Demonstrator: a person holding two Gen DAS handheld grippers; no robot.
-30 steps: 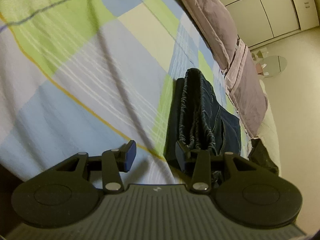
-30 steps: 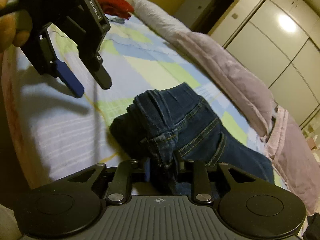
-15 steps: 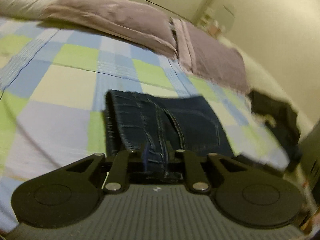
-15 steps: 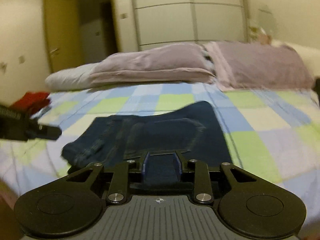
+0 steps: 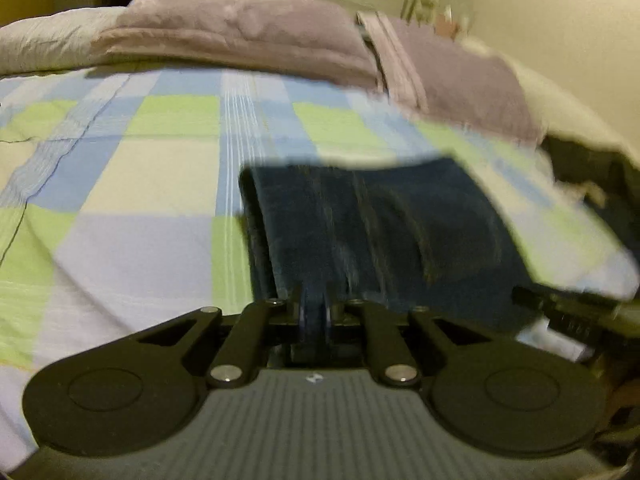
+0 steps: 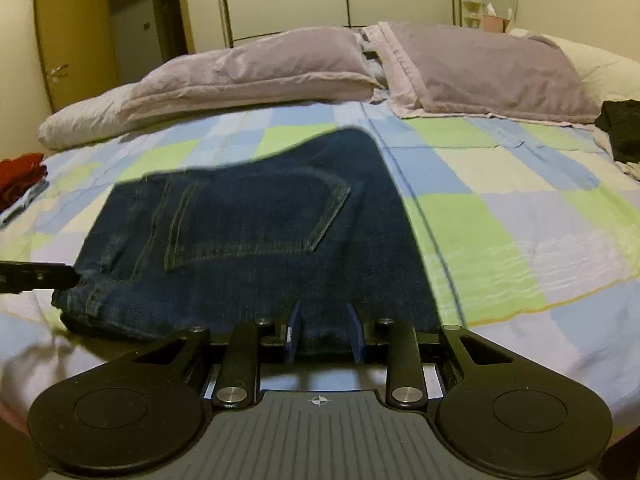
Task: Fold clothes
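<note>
a bed with a checked blue, green and cream bedspread (image 6: 480,208) is filling both views. at its near edge the folded dark jeans (image 6: 256,240) are lying flat, back pocket facing up. the left gripper (image 5: 315,314) is clenching the near hem of the jeans, pads pressed together on the fabric. the right gripper (image 6: 323,330) is sitting with its pads parted on either side of the near hem, not squeezing it. beyond the jeans, two mauve pillows (image 6: 472,68) are resting at the far side of the bed, with a dark garment (image 6: 620,128) lying right of the jeans and a red cloth (image 6: 20,172) to their left.
</note>
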